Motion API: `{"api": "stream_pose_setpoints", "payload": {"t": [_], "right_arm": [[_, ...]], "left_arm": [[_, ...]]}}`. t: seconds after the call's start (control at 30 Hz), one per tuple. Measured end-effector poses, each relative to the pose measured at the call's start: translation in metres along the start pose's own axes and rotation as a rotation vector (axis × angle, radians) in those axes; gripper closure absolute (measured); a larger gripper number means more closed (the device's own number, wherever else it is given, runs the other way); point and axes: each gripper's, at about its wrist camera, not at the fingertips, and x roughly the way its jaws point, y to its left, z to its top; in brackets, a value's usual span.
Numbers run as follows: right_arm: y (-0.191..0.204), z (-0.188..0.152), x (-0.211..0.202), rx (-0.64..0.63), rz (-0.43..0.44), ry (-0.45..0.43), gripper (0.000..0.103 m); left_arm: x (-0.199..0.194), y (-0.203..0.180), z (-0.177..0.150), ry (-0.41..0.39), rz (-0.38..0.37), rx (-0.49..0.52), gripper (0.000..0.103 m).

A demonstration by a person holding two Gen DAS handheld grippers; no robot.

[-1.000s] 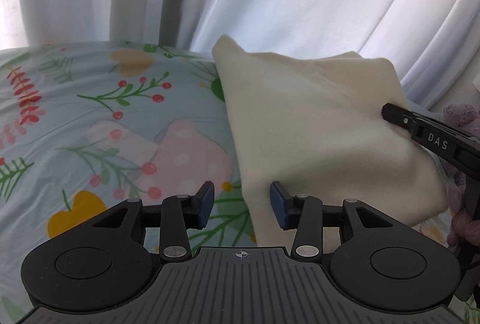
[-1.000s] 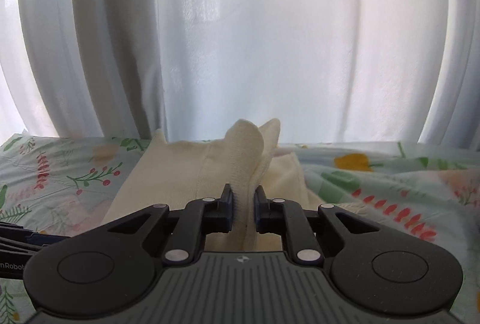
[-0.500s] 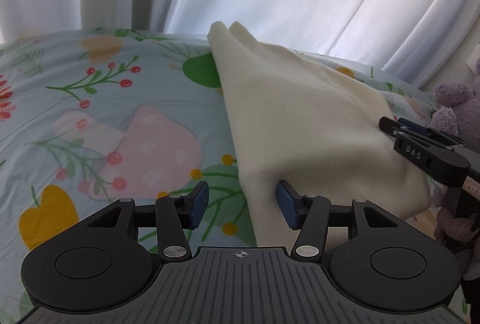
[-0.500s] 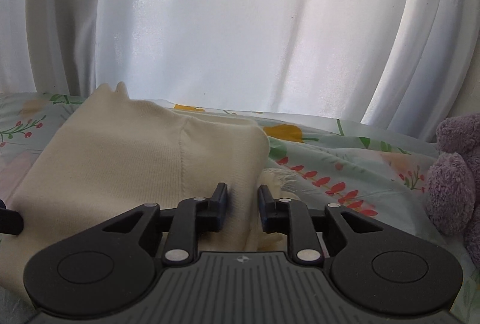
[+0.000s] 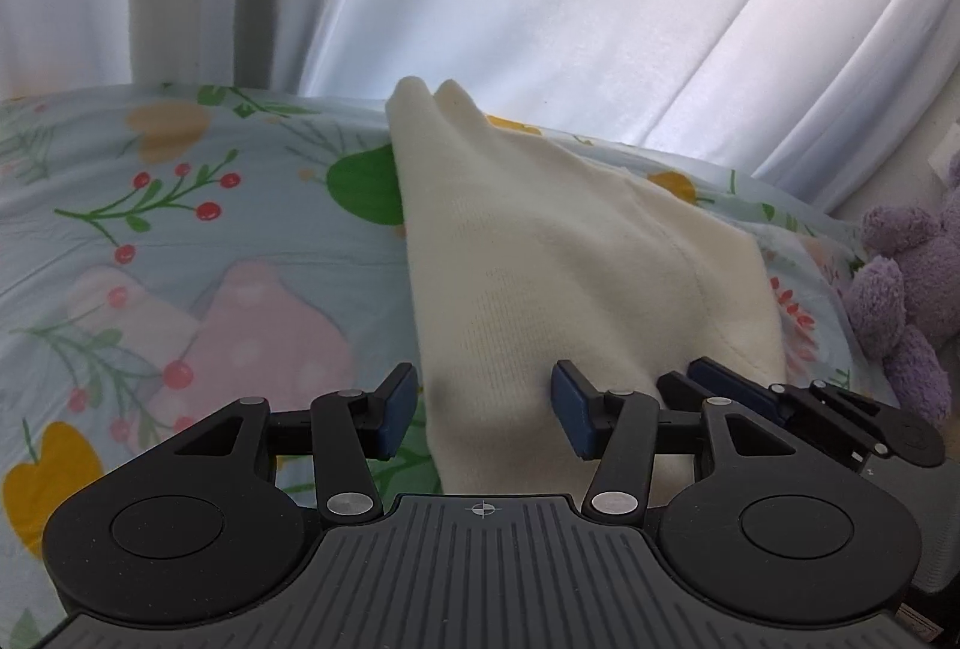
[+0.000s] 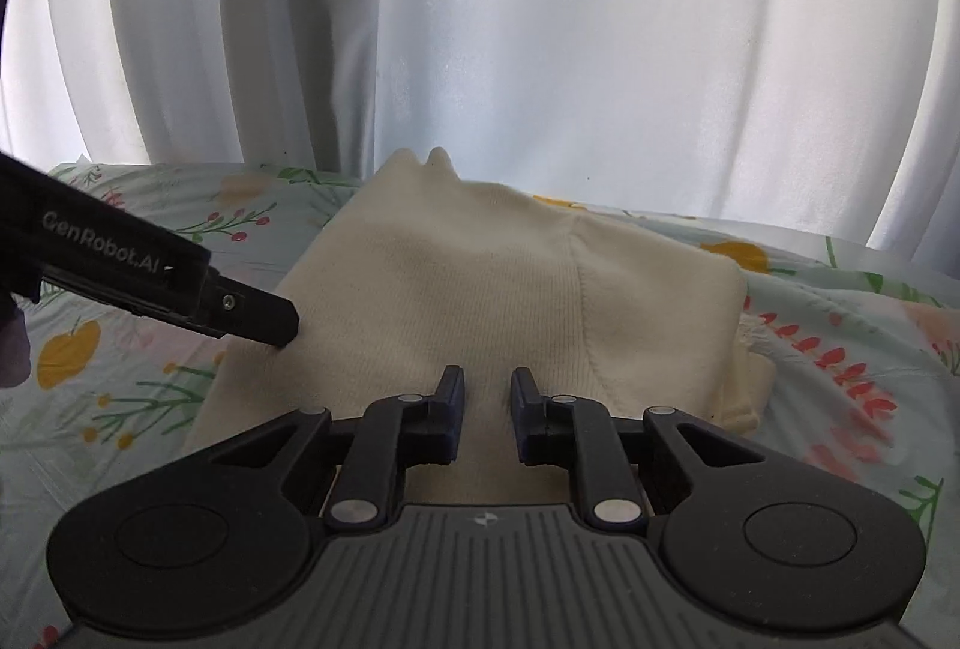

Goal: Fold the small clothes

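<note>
Resting flat on the bed (image 5: 180,241) now, folded: the cream sweater (image 6: 498,289), dropped moments ago by the right claw (image 6: 487,403), now narrowly parted and empty. Left claw (image 5: 483,409) wide, straddling the near edge. Fold apparently finished; smoothing likely next.

Soft daylight glowing through white curtains (image 6: 540,18), backlit and slightly hazy, fisheye-bent edges, dark corner vignetting

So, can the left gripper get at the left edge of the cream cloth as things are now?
Probably yes. The left gripper is open with the cloth edge already lying between its fingers, and nothing sits in the way.
</note>
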Motion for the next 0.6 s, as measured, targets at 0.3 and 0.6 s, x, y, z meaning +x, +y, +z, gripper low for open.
{"api": "stream_pose_setpoints", "payload": {"t": [0.3,0.6], "right_arm": [[-0.012,-0.005,-0.013,0.032,0.013,-0.013,0.086],[-0.033,-0.019,-0.054,0.186,-0.07,0.003,0.086]], "left_arm": [[0.008,0.004,-0.002,0.008,0.019,0.011,0.031],[0.006,0.004,-0.003,0.004,0.031,0.022,0.028]]}}
